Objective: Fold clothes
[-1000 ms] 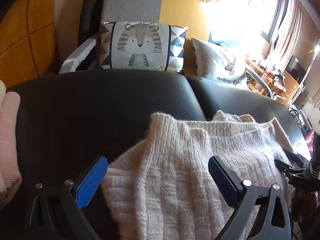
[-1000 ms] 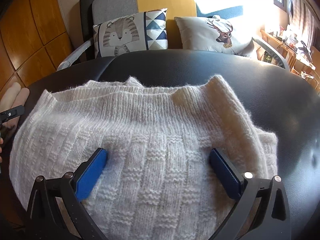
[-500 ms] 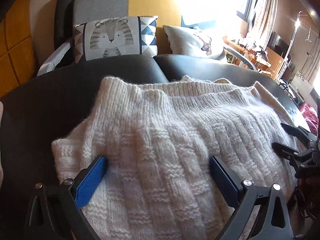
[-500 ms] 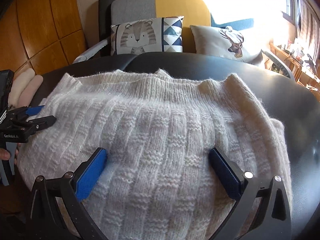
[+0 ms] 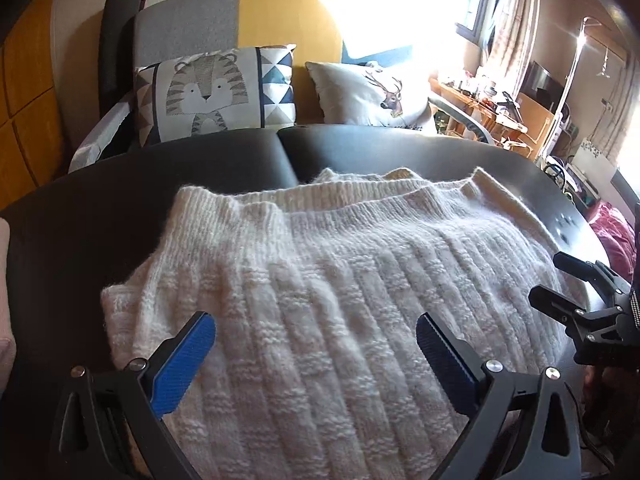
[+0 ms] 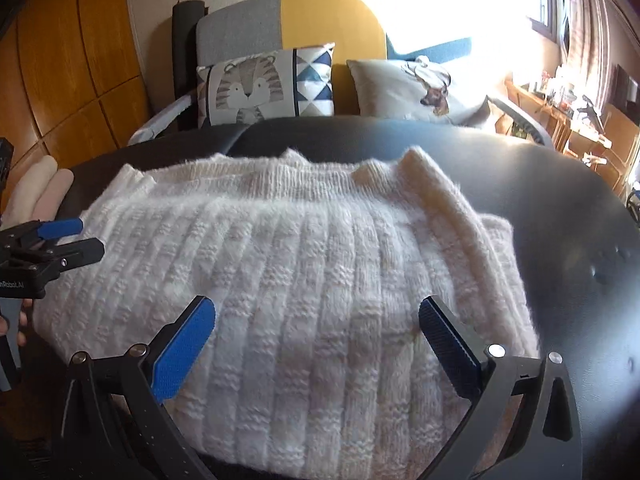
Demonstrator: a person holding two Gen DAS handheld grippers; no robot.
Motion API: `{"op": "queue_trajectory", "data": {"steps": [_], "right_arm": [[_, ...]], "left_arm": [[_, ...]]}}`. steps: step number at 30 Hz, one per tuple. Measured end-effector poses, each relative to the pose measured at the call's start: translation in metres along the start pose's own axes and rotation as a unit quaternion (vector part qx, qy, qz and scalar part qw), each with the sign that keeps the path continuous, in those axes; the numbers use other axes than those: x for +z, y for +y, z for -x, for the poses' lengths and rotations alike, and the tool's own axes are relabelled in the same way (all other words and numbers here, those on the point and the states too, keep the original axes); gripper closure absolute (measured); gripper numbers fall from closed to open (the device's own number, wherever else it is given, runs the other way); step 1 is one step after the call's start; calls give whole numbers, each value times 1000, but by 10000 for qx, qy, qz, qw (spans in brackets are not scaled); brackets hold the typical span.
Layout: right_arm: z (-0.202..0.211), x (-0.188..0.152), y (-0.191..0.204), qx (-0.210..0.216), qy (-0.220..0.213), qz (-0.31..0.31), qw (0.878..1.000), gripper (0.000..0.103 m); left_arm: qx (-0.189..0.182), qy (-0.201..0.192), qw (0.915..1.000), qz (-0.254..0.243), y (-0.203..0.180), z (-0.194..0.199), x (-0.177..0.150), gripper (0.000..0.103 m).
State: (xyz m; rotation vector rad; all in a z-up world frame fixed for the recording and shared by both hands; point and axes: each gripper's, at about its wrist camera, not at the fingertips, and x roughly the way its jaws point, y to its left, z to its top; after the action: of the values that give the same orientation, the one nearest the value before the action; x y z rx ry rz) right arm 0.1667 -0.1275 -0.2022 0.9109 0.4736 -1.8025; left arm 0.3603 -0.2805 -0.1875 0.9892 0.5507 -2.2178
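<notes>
Both claws, left claw (image 5: 316, 344) and right claw (image 6: 316, 332), hover spread wide and empty over the cream knit sweater (image 6: 288, 280), lying part-folded mid-worktop (image 6: 560, 208). Next fold probably needs gripping the 6 o'clock hem and carrying it toward 12.

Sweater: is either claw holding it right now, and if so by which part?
Nothing is held. The left claw and right claw are both open above the white knit sweater, which lies on the black table.
</notes>
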Motion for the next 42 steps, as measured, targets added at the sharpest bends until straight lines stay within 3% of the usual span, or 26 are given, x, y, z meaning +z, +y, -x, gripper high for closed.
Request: {"op": "queue_trajectory", "data": {"steps": [5,21,30,36,42], "right_arm": [[-6,-14,-5,123,-19,183,9998,0],[1,-17,-8,178,-165,35,9997,0],[-2,-20,-4,52,-82,218,9997,0],[9,-7,-16,163,-166,-283,9993,0],[10,28,-18,113,-317,-292,9990,0]], "left_arm": [[113,151,9998,-9,1,-23,-11,0],[-35,-16,9999,129,-11,3,-4,0],[139,238,9995,142,-7,-12,-16,0],[163,96,9993,311,0,-3,-8,0],[264,95,9987,426,12,-7,7,0]]}}
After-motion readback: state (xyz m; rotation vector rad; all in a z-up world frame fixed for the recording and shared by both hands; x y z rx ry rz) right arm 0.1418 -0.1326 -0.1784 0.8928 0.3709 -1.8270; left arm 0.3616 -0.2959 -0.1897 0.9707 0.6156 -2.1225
